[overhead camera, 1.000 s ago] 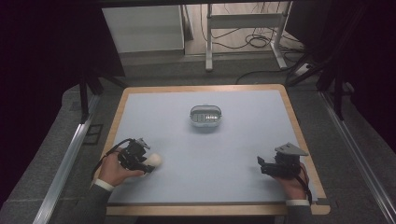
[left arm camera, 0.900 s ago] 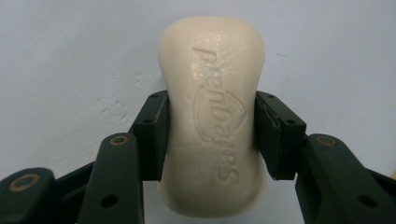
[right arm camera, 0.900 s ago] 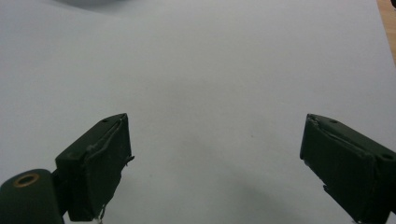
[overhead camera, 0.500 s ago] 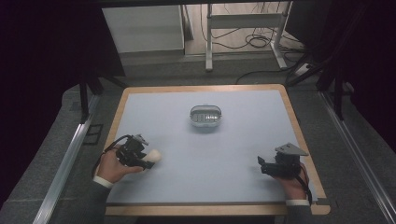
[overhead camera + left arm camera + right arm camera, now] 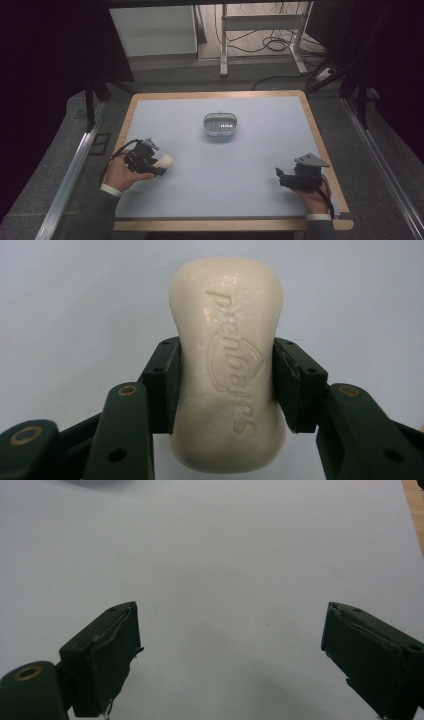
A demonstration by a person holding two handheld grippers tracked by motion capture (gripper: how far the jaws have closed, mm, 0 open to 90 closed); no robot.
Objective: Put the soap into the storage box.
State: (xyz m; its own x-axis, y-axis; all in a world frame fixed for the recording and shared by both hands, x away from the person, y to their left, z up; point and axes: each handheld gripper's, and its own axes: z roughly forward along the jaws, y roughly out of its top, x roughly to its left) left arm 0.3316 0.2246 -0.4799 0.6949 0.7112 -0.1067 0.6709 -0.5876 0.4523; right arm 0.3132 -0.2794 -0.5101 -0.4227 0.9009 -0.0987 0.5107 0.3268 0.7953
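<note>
A cream bar of soap with embossed lettering sits between the two black jaws of my left gripper, which is shut on its sides. From above, that gripper is at the table's front left with the soap sticking out toward the middle. A grey oval soap dish stands at the centre back of the pale blue mat. My right gripper is open over bare mat, with nothing between its jaws; in the high view it rests at the front right.
The mat lies on a wooden-edged table. Dark grey floor surrounds it, with metal rails at both sides and a white desk frame with cables behind.
My left gripper with the soap has shifted slightly left and toward the front edge. The right gripper has stayed where it was.
</note>
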